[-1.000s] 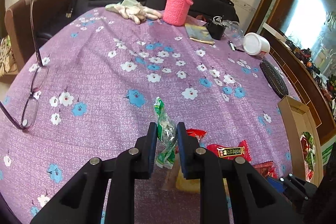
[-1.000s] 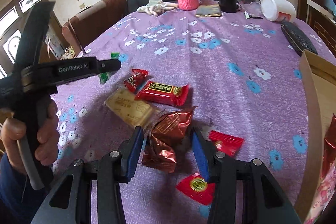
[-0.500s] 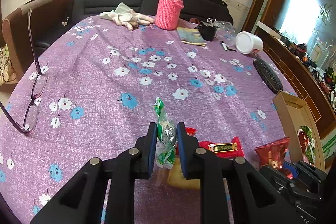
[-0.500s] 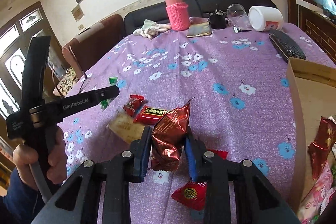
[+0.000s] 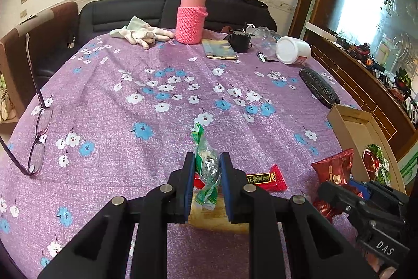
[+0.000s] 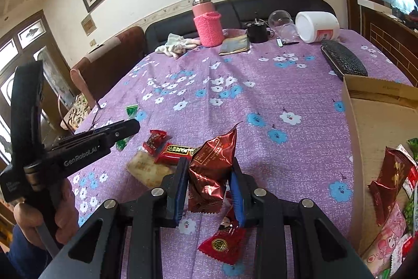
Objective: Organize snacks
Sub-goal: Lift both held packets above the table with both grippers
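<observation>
Since a second ago we have lifted the dark red foil packet off the bench, right gripper fingers clamped on it, left gripper fingers pinching the green sweet wrapper, so both next need carrying over the cardboard box and releasing.

— What is carrying everything?

— I am working over a table that is wearing a purple flowered cloth.

— And lying on it?

— Far edge: white gloves, a pink knitted flask, a booklet, a toppled white jar. Spectacles are sitting left, a dark case and a cardboard box right. A red bar and a pale cracker packet are lying near me.
</observation>
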